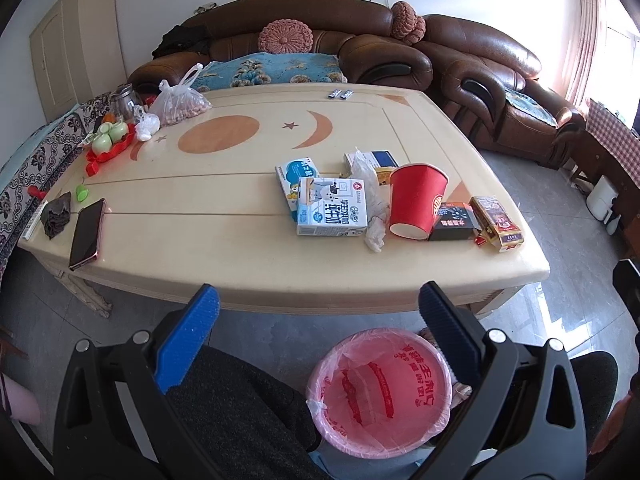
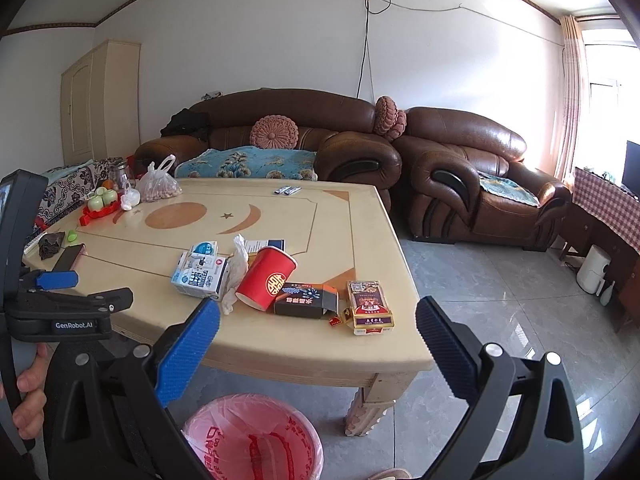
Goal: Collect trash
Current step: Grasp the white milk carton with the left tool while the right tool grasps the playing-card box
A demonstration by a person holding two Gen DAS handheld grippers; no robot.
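Observation:
Trash lies on the near right part of the cream table [image 1: 224,256]: a red paper cup [image 1: 416,204] on its side, a milk carton [image 1: 332,208], a second carton [image 1: 294,178], crumpled tissue [image 1: 374,216], a black box [image 1: 454,222] and a gold cigarette pack [image 1: 496,220]. The cup also shows in the right wrist view [image 2: 266,278]. A pink-lined bin [image 1: 380,392] stands on the floor in front of the table and also shows in the right wrist view [image 2: 254,438]. My left gripper [image 1: 320,308] is open and empty above the bin. My right gripper [image 2: 318,320] is open and empty before the table edge.
A phone [image 1: 86,234], a dark cloth [image 1: 56,214], green cups on a red tray [image 1: 108,140], a bag of nuts [image 1: 180,104] and a glass jar [image 1: 124,100] sit at the table's left. Brown sofas [image 1: 320,48] stand behind. The table's leg [image 2: 368,404] is near the bin.

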